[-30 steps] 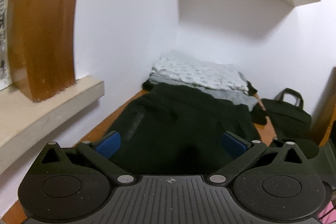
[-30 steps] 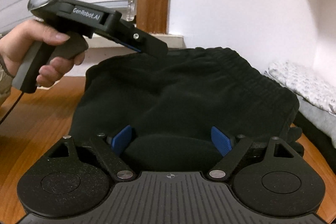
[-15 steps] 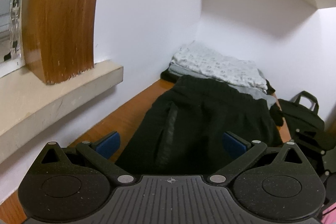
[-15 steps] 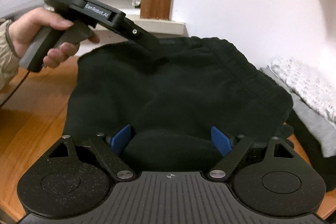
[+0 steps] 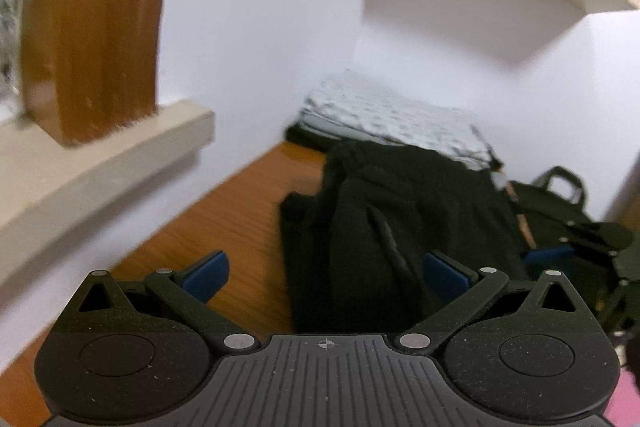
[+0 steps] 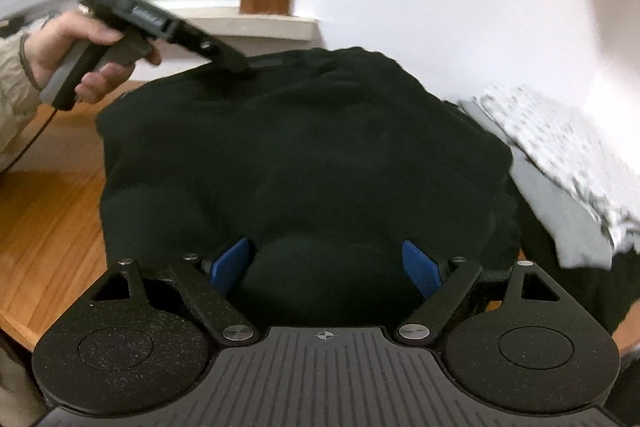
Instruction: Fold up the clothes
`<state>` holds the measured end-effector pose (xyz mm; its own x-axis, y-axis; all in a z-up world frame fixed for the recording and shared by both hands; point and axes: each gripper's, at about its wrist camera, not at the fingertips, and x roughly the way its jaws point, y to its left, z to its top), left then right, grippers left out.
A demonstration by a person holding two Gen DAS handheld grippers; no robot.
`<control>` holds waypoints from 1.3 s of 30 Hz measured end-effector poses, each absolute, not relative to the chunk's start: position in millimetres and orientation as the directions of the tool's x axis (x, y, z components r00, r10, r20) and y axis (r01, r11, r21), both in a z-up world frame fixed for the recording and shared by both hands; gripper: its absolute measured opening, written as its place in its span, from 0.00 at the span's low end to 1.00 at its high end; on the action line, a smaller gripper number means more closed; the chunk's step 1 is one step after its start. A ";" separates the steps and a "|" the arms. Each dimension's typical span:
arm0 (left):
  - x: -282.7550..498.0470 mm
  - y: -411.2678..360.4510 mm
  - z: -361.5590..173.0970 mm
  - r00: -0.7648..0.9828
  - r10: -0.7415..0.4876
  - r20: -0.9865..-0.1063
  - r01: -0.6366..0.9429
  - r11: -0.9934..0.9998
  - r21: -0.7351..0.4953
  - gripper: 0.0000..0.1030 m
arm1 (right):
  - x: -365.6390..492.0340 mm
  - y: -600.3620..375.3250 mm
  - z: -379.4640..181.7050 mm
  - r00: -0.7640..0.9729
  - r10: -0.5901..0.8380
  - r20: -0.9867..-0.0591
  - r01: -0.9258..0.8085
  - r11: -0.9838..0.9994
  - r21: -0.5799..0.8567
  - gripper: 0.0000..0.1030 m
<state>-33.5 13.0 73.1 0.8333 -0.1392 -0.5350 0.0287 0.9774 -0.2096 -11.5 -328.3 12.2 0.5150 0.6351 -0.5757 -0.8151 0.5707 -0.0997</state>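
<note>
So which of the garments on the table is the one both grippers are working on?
The black garment, spread loose in front of the right gripper. The white patterned one and the grey one under it lie folded in a stack by the wall, untouched.

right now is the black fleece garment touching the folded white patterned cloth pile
Cannot tell. In the right wrist view the black fleece garment meets the white patterned pile with no gap showing, but overlap could hide one.
</note>
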 end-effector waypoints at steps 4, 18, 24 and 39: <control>-31.3 18.1 66.0 0.835 -0.182 -0.520 0.053 0.966 -0.253 0.97 | -13.7 -335.6 8.7 0.531 0.653 -0.540 -0.798 0.599 -0.060 0.80; -26.4 32.3 46.4 0.837 -0.230 -0.497 0.053 0.937 -0.346 1.00 | -22.5 -344.3 8.5 0.574 0.674 -0.465 -0.744 0.666 0.047 0.82; -25.5 36.0 47.6 0.826 -0.264 -0.498 0.091 0.935 -0.344 0.88 | -16.5 -370.8 23.7 0.578 0.689 -0.437 -0.729 0.677 0.104 0.84; -30.5 32.5 58.5 0.844 -0.235 -0.482 0.078 0.943 -0.324 0.81 | 17.7 -412.3 11.8 0.615 0.667 -0.421 -0.576 0.744 0.338 0.87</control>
<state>-30.5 32.5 58.5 0.8440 -0.2352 -0.4820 0.0779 0.9429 -0.3238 17.7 -412.3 11.8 0.6147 0.6670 -0.4210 -0.5760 0.7442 0.3381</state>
